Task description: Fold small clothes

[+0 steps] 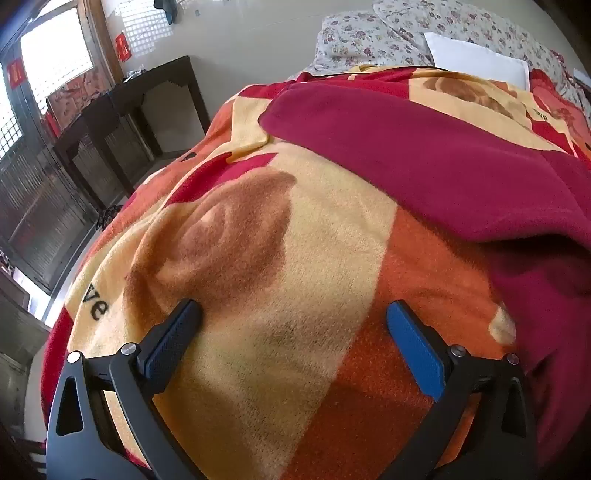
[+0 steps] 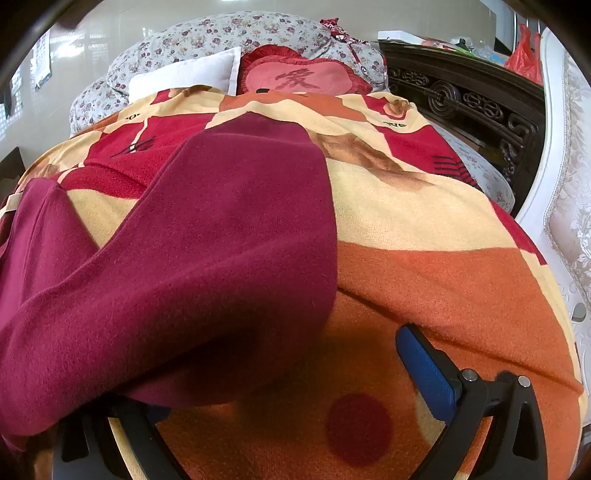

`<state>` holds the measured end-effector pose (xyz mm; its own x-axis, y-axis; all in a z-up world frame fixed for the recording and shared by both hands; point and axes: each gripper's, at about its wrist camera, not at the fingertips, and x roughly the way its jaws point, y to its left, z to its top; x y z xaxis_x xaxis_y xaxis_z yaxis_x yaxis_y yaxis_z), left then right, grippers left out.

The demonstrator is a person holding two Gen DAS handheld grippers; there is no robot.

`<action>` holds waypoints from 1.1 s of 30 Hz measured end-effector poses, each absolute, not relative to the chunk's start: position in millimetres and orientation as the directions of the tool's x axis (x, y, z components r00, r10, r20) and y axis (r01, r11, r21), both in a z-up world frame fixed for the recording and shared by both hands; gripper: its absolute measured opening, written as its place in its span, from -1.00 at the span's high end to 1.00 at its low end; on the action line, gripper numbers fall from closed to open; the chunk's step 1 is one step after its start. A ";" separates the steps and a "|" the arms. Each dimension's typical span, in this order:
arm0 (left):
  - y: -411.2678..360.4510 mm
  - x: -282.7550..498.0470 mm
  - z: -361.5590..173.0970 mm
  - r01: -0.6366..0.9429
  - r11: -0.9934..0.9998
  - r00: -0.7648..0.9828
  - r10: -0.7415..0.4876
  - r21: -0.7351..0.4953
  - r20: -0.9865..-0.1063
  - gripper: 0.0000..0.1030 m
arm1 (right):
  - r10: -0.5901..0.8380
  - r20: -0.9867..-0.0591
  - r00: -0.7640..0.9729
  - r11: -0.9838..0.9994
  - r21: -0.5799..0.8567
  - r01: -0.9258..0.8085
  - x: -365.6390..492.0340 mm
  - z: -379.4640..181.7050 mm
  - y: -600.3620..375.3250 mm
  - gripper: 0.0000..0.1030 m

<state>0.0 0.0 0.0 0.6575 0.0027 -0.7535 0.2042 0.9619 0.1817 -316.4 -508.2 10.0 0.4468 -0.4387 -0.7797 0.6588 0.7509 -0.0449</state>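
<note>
From the left wrist, the left gripper [image 1: 293, 314] hangs over the blanket [image 1: 295, 240] with its jaws wide apart and nothing between them but the yellow and orange weave and a brown printed patch. The garment [image 1: 424, 155], a soft fleecy thing in deep wine red, lies ahead of the jaws and off to their right, spread flat with one long smooth edge running across the bed. Further ahead sit a white pillow [image 1: 476, 59] and flowered bedding [image 1: 369, 33]; a dark wooden table [image 1: 147, 92] stands far to the left.

From the right wrist, the right gripper [image 2: 288, 365] has its jaws spread too, though only the right finger shows plainly. The garment [image 2: 207, 236] drapes over the left finger, hiding it, and I cannot tell whether cloth actually sits between the jaws. Its folded, rounded edge bulges just ahead. A heart-shaped red cushion [image 2: 295, 79] lies well beyond.
</note>
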 end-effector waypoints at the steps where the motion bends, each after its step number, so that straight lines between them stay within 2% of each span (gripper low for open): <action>1: -0.1 0.0 0.0 0.204 0.961 0.658 0.006 0.185 -0.753 -0.98 | -0.439 -0.780 0.447 0.751 -0.045 0.659 -316.3 10.0 -508.1 -1.00; 9: 0.5 -0.3 0.6 0.205 0.962 0.654 0.000 0.178 -0.757 -0.98 | -0.438 -0.780 0.447 0.751 -0.044 0.659 -316.1 10.2 -507.9 -1.00; 13: 10.4 -10.1 10.8 0.246 0.960 0.588 -0.037 0.135 -0.808 -0.98 | -0.438 -0.780 0.447 0.751 -0.044 0.659 -316.0 10.3 -507.8 -1.00; 23: -8.6 -73.4 64.5 0.342 0.937 0.632 -0.171 0.074 -0.756 -0.98 | -0.436 -0.786 0.438 0.753 -0.052 0.656 -311.6 8.6 -508.0 -1.00; 28: -32.1 -91.2 79.3 0.408 0.911 0.623 -0.230 0.061 -0.748 -0.98 | -0.401 -0.826 0.395 0.776 -0.077 0.626 -338.8 31.4 -483.5 -0.97; 33: -60.6 -109.2 87.8 0.484 0.875 0.590 -0.305 0.025 -0.747 -0.98 | -0.322 -0.836 0.444 0.771 0.041 0.636 -401.0 84.0 -442.6 -0.97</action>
